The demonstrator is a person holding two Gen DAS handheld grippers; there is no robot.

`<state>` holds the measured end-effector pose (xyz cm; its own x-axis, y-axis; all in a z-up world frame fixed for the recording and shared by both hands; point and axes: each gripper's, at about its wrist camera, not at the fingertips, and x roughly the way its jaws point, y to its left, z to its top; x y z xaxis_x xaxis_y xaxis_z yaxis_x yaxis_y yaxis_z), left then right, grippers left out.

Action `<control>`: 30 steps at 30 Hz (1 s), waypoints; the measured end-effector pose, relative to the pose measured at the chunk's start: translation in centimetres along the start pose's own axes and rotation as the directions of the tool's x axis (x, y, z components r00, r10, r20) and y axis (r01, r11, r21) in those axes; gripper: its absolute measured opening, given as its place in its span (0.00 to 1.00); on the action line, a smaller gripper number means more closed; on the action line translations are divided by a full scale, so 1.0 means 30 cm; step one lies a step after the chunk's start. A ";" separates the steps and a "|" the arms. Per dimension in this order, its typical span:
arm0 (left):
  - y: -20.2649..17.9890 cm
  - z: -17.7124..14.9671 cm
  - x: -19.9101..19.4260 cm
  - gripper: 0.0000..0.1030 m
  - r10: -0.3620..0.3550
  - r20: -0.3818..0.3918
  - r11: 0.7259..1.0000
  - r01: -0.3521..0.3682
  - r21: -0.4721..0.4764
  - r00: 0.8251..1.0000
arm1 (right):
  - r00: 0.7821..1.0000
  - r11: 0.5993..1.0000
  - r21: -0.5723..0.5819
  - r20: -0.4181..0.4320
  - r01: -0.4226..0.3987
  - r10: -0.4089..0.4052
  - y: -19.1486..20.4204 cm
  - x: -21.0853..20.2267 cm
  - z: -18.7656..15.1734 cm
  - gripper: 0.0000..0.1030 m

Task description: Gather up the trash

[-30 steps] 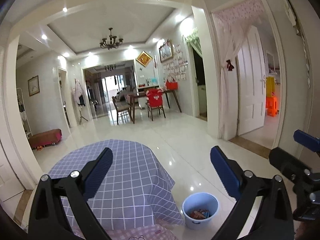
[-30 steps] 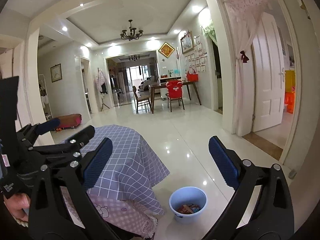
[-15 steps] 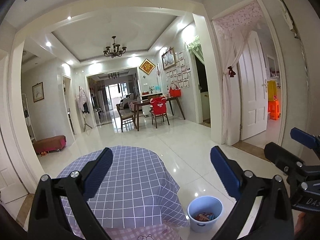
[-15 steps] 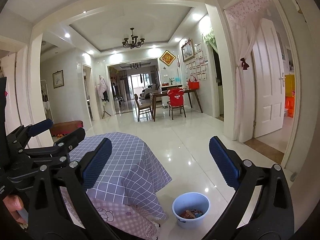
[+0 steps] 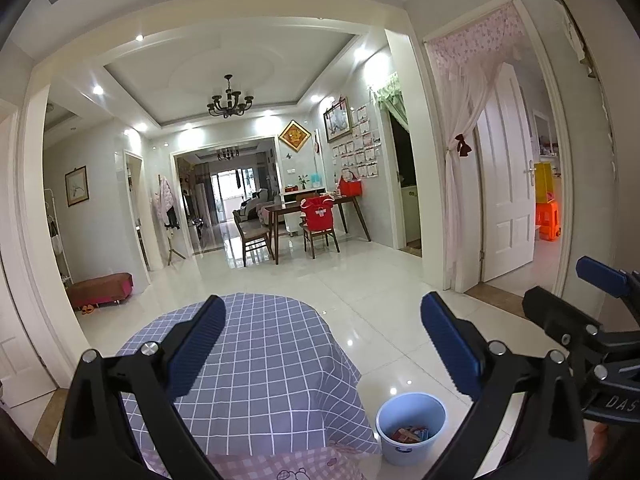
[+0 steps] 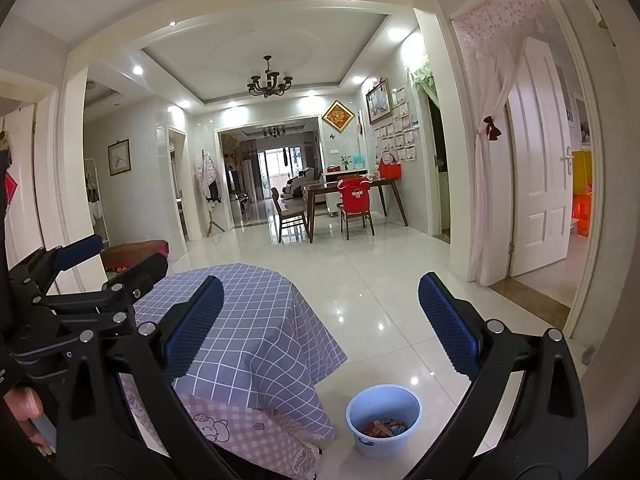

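Both tools, left (image 5: 320, 344) and right (image 6: 318, 322), gaped wide and held nothing. The trash (image 6: 382, 428) lay in a pale blue bucket (image 6: 362, 442) on the floor below the right tool, beside the checked-cloth surface (image 5: 264, 356). It looked like light, crumply wrappers, best pinched at an edge.

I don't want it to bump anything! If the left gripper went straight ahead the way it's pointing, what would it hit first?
Probably nothing close. The left gripper is open, empty, and aimed above the checked tablecloth, toward the far dining table. The way looks free, though depth is hard to judge.
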<state>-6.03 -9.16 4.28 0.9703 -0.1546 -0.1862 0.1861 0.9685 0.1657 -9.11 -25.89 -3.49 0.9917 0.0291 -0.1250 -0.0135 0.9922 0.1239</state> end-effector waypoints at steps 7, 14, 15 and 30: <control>-0.001 -0.010 -0.001 0.93 -0.001 0.001 1.000 0.001 0.005 1.000 | 1.000 1.000 0.001 -0.001 0.000 0.000 0.001 0.001 -0.002 0.93; 0.003 -0.019 -0.001 0.93 -0.005 0.001 1.000 0.005 0.010 1.000 | 1.000 1.000 -0.002 -0.002 0.000 0.000 -0.001 0.002 -0.001 0.93; 0.005 -0.018 0.000 0.93 -0.005 0.001 1.000 0.005 0.010 1.000 | 1.000 1.000 -0.001 -0.001 -0.001 0.001 -0.001 0.002 -0.001 0.93; 0.007 -0.019 0.000 0.93 -0.003 0.001 1.000 0.003 0.012 1.000 | 1.000 1.000 -0.002 -0.002 -0.003 0.003 -0.010 0.000 0.001 0.93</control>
<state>-6.08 -8.86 3.77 0.9699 -0.1578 -0.1854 0.1908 0.9657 0.1763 -9.09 -26.20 -3.50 0.9914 0.0329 -0.1270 -0.0173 0.9924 0.1220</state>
